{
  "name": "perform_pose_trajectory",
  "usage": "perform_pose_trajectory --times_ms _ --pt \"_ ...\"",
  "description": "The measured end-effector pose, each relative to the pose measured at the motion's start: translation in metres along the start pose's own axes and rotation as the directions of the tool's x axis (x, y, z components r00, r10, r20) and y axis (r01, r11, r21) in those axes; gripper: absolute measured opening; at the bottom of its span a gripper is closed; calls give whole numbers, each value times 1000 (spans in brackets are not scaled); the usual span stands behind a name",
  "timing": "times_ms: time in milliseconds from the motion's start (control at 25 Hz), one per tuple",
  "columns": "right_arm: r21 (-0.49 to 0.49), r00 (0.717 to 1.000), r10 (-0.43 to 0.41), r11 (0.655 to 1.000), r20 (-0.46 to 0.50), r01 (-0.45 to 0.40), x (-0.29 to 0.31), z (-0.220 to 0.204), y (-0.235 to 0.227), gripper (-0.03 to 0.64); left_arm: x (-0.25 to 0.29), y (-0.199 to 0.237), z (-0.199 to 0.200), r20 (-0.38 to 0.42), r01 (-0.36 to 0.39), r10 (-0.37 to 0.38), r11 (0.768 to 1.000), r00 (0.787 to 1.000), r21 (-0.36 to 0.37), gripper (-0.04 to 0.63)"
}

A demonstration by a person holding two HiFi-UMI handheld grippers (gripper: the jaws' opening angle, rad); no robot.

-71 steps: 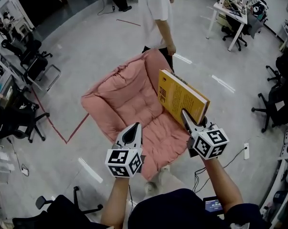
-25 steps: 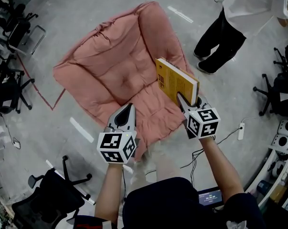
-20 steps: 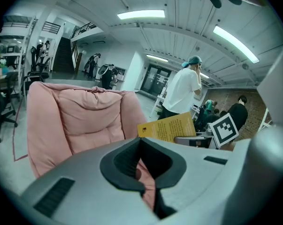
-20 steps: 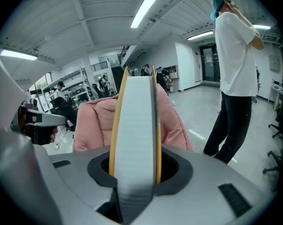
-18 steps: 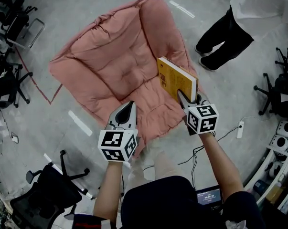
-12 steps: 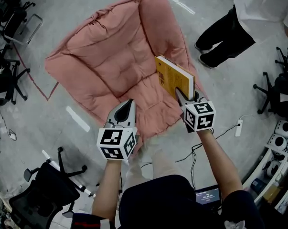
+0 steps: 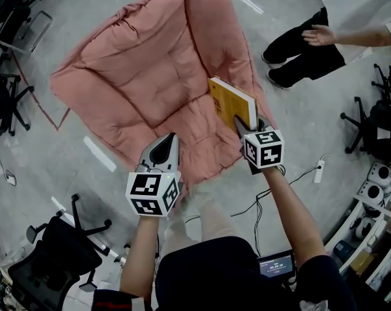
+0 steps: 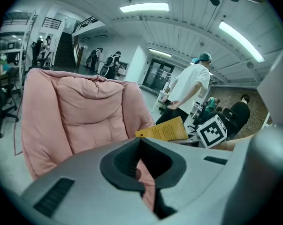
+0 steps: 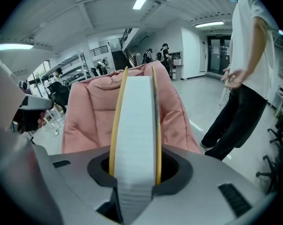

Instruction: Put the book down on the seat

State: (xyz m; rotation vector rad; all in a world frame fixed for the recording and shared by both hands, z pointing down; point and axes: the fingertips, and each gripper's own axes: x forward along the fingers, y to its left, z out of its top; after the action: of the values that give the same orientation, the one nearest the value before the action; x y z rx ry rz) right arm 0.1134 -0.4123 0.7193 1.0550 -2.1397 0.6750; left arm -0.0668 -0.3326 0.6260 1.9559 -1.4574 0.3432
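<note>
A yellow book [image 7: 229, 102] stands on edge over the right front part of the pink cushioned seat [image 7: 143, 70]. My right gripper [image 7: 242, 125] is shut on the book's near lower corner. In the right gripper view the white page edge [image 9: 134, 121] runs up between the two jaws, with the pink seat [image 9: 89, 111] behind it. My left gripper [image 7: 168, 141] hangs over the seat's front edge, shut with nothing in it. The left gripper view shows that gripper [image 8: 141, 146] with its jaws together, the seat back [image 8: 80, 116], and the book [image 8: 164, 130] at the right.
A person in a white shirt and dark trousers [image 7: 312, 37] stands just right of the seat, one hand stretched out. Black office chairs stand at the left [image 7: 4, 102] and lower left [image 7: 59, 238]. A cable and power strip [image 7: 318, 172] lie on the floor at the right.
The seat has slid up and left in the head view, and both grippers have come a little nearer to it. The book stays held. The person at the right has stretched out a hand.
</note>
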Motion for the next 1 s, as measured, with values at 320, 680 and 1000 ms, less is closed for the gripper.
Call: perform_pose_trajectory --times_ms 320,680,1000 --pt "-27 997 -16 1000 -82 14 28 -22 -19 150 6 4 -6 -20 -10 10 1000 1000 -2 0" --pt "-22 978 4 1000 -210 -9 57 -49 -31 150 2 16 -13 -31 -24 23 1000 999 -12 0" --pt "18 961 24 1000 -275 -20 71 -68 -46 150 4 21 -21 -44 -34 33 999 998 -26 0"
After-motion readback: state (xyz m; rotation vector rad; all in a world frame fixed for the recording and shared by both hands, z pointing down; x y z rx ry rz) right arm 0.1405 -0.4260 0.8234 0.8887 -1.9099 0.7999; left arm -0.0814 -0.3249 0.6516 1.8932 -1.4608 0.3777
